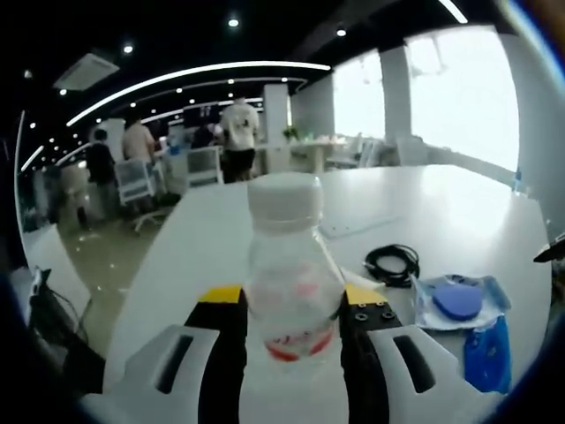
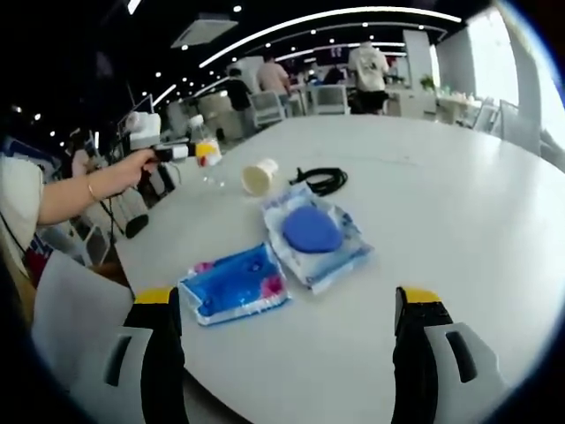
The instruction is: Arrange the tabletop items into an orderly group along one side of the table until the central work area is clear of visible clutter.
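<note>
— Any writing legible?
— None; the bottle label's red print is blurred. My left gripper clamps it at the table's left edge.
— Right gripper?
— Jaws wide apart, near the blue packets.

White surface; clear bottle with white cap and red label; blue packets; black cable; cream cup.

Packets, cable (coiled) obstruct; beyond free.
</note>
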Tool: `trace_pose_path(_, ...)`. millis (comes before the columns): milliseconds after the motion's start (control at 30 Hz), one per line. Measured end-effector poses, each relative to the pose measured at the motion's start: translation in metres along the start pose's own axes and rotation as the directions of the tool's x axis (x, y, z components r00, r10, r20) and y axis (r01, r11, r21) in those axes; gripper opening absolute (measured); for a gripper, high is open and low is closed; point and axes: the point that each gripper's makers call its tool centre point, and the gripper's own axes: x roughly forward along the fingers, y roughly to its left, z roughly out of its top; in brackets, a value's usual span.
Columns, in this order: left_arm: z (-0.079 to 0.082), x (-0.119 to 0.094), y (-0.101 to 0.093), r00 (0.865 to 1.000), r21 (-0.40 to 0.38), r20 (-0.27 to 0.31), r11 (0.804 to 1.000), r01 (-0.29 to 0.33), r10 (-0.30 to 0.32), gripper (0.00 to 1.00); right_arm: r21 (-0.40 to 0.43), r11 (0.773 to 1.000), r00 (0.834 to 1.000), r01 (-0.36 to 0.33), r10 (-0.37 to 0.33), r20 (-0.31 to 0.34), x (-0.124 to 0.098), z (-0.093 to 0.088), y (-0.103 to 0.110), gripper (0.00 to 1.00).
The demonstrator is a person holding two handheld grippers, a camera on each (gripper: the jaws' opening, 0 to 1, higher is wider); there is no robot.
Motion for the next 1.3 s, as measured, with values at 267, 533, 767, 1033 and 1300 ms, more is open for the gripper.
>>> trace_pose_path(267, -0.002, 0.015, 0.008, 1.0, -0.018, -0.017, 1.0, 0.002, -0.003, 0.38, -0.001, 1.0, 1.0, 0.0, 0.0, -0.017, 0.002, -0.003, -0.002, 1.0)
trace_pose_path(533, -0.011, 0.027, 0.014, 0.999, -0.012, -0.041, 1.0, 0.019, -0.019, 0.38, -0.007, 1.0, 0.999, 0.016, -0.016, -0.046, 0.004, -0.009, -0.006, 1.0)
trace_pose_path(767, -0.014, 0.04, 0.022, 0.999, -0.033, -0.043, 0.999, 0.021, -0.023, 0.38, -0.012, 1.0, 0.997, 0.025, -0.025, -0.073, 0.006, -0.014, -0.007, 1.0)
trace_pose_path(1033, -0.013, 0.047, 0.03, 0.999, -0.005, -0.04, 0.999, 0.035, -0.035, 0.38, -0.018, 0.999, 0.995, 0.031, -0.032, -0.098, 0.006, -0.02, -0.008, 1.0)
trace_pose_path(1300, -0.017, 0.053, 0.032, 0.997, 0.02, -0.046, 0.998, 0.056, -0.055, 0.38, -0.024, 0.999, 0.995, 0.023, -0.025, -0.101, 0.008, -0.02, -0.006, 1.0)
